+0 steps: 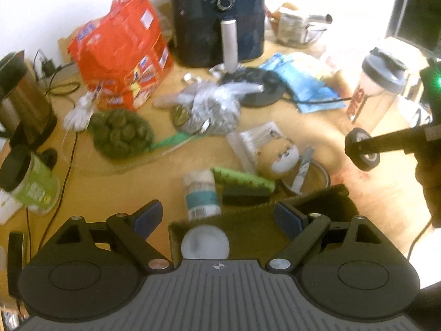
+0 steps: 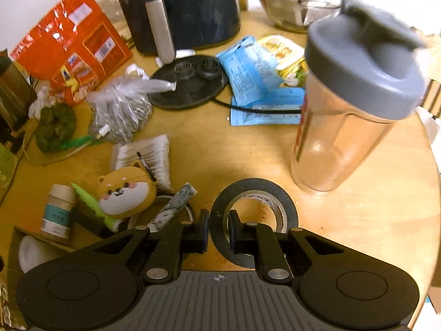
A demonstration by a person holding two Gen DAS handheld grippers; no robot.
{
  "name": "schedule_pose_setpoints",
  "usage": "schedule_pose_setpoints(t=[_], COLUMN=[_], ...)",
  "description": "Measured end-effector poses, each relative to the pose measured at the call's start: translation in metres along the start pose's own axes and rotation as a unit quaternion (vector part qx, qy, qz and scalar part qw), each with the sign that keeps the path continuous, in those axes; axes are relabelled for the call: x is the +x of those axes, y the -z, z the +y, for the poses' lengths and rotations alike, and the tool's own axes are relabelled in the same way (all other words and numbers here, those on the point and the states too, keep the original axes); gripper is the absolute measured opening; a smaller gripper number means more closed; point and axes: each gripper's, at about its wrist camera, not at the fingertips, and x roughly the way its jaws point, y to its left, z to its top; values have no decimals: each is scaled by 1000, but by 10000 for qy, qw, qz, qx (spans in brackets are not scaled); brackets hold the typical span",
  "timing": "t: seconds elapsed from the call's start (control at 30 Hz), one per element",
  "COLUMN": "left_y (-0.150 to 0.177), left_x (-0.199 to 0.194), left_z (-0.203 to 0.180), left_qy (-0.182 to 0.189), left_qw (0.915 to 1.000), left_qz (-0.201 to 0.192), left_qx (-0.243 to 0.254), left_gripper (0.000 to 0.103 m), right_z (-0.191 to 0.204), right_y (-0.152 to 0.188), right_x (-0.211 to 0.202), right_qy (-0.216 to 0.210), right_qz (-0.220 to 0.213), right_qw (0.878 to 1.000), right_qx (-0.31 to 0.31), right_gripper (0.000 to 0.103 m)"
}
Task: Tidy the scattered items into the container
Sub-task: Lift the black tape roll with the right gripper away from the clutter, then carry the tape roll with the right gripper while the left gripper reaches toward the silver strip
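The right tongs (image 2: 217, 227) are clamped on the black tape roll (image 2: 253, 220); one finger sits inside the ring and one outside, and they pinch its left wall; the roll is over the bare wood of the table (image 2: 358, 220), and I cannot tell if it touches the wood; in the left view the roll (image 1: 362, 149) hangs in the air at the right, held by the right tongs (image 1: 358, 145).

The left tongs (image 1: 217, 216) are wide apart and hold nothing; they hang over the brown box (image 1: 325, 193), which is the container; inside the box lies a white round lid (image 1: 205, 244); a little white bottle (image 1: 202, 194) with a teal band stands at the back edge of the box, and I cannot tell if it is in or out.

Just behind the box are more small things: a green sponge (image 1: 242, 183), a yellow dog-face case (image 2: 125, 193), a bunch of cotton swabs (image 2: 150, 151), and a small grey packet (image 2: 176, 201) lying across a round tin (image 1: 317, 175); they lie close together.

Farther back are a green net bag (image 1: 121, 132), a clear plastic bag (image 2: 118, 110), a red snack bag (image 1: 124, 52), blue packets (image 2: 253, 80), and a dark air fryer (image 1: 217, 16); a shaker cup (image 2: 350, 104) with a grey lid stands near the tape roll, on its right.
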Motion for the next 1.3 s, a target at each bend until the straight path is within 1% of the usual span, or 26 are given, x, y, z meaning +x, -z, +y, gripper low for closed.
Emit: schedule_pose_setpoints(t=[0.13, 0.27, 0.5, 0.7, 0.93, 1.1, 1.3], left_y=[-2, 0, 3, 0, -9, -20, -35], left_x=[1, 2, 3, 5, 5, 10, 24], left_z=[6, 10, 18, 14, -3, -18, -45], left_qy=[217, 475, 914, 1222, 1534, 1726, 1924], left_qw=[9997, 9987, 9954, 9918, 9853, 9792, 9728], left_qz=[-90, -124, -199, -197, -130, -16, 146], left_qx=[41, 98, 187, 318, 738, 1061, 1280], left_gripper=[90, 90, 90, 90, 90, 90, 90], right_z=[9, 19, 41, 46, 31, 21, 6], right_y=[6, 11, 25, 35, 47, 56, 63], right_x=[-25, -40, -52, -64, -70, -66, -64], right_qy=[44, 70, 230, 414, 627, 592, 565], right_qz=[-224, -361, -372, -374, -308, -236, -201], right_qw=[9996, 9990, 9986, 9979, 9955, 9947, 9934], right_qx=[142, 260, 300, 316, 641, 807, 983], right_gripper=[17, 17, 17, 17, 17, 17, 17])
